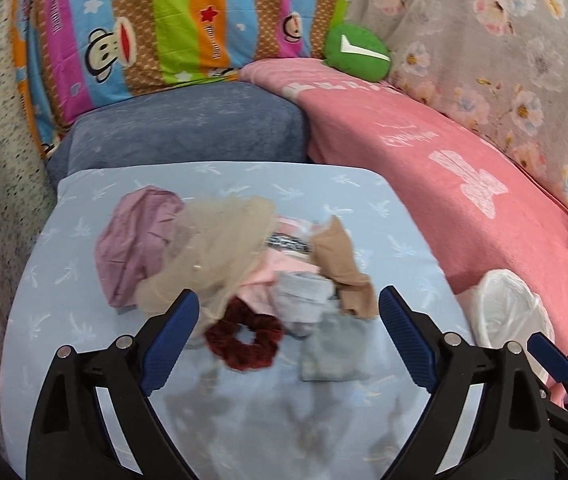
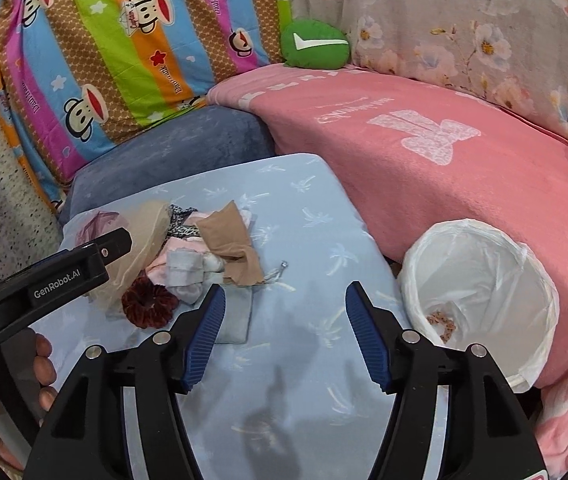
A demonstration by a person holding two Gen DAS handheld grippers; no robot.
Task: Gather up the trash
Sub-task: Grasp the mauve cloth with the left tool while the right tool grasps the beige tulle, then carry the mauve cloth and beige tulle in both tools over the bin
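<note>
Hovering above the light-blue cushion (image 1: 84, 360), the left tongs (image 1: 288, 312) gape wide over a dark red scrunchie (image 1: 244, 342), gripping nothing. The right tongs (image 2: 285, 308) stand partly open and empty, left of the lined bin (image 2: 479, 280), which holds what may be pinkish scraps.

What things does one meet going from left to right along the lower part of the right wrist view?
Left gripper → dark red scrunchie → grey folded cloth → small metal pin → white-lined trash bin.

"GenRobot.AI" stands on the left gripper (image 2: 118, 246); "Captain" and "Paul Frank" on the striped monkey quilt (image 2: 124, 52) beyond it.
</note>
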